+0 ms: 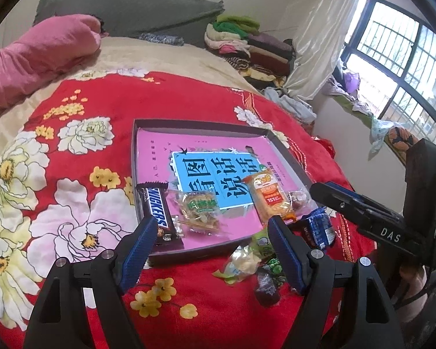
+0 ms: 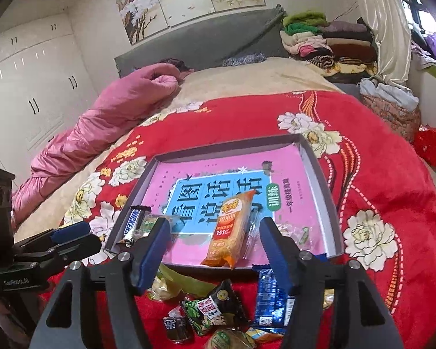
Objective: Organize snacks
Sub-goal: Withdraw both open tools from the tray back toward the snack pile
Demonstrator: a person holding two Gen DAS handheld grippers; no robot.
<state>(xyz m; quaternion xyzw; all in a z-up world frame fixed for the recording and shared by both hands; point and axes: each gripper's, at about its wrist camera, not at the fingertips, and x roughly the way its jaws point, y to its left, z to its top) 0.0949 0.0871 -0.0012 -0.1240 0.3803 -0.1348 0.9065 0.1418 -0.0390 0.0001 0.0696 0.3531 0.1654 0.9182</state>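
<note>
Two claws are mine, and both hang over the red flower blanket (image 1: 171,99) on the bed. My left claw (image 1: 210,234) is spread wide and holds nothing. My right claw (image 2: 213,234) is spread wide too, with nothing in it. A flat box (image 2: 319,180) with a pink bottom lies on the blanket. Inside it, along the near edge, sit a Snickers bar (image 1: 157,212) in the near left corner, a clear bag of snacks (image 1: 199,208) beside it, and an orange cake pack (image 2: 232,229) toward the right. More snacks lie loose on the blanket just outside the near edge: a blue packet (image 2: 269,299), a green and black packet (image 2: 213,308) and a yellowish wrapper (image 1: 242,263).
</note>
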